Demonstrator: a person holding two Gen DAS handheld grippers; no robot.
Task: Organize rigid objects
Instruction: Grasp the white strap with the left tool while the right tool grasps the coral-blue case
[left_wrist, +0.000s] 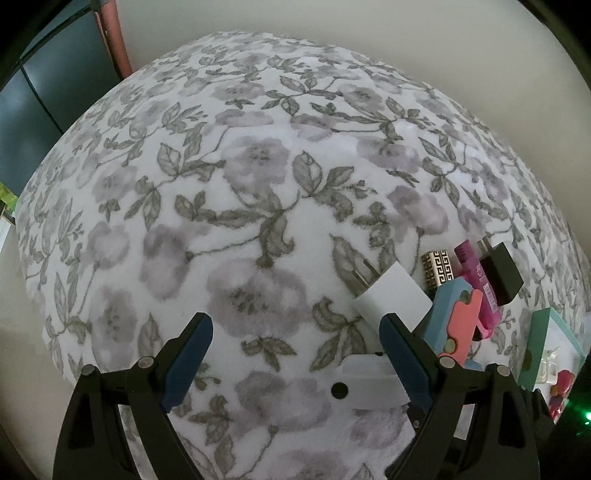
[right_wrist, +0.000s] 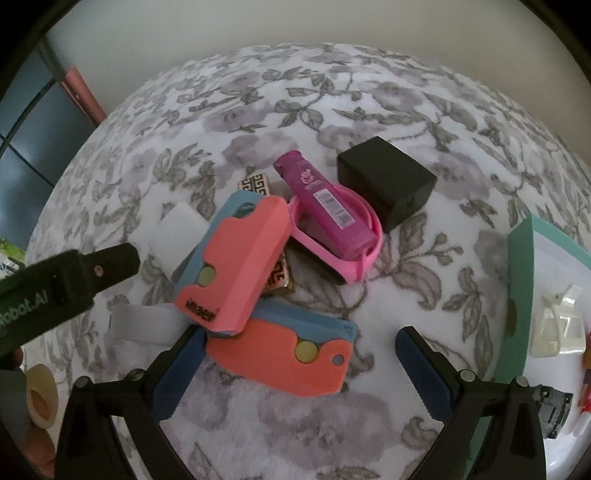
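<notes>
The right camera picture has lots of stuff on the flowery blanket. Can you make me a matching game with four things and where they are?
Things:
1. purple bottle
2. black charger
3. white charger
4. orange and blue gadget

Places:
A. far right of the pile, on the blanket
B. nearest the right gripper
C. lying in the pink band
D. left of the pile, partly hidden

Pairs: 1-C, 2-A, 3-D, 4-B

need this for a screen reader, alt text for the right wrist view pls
The open right gripper hovers over two pink-and-blue cases, a purple bottle and a black charger on a floral blanket. A teal box sits at right.
</notes>
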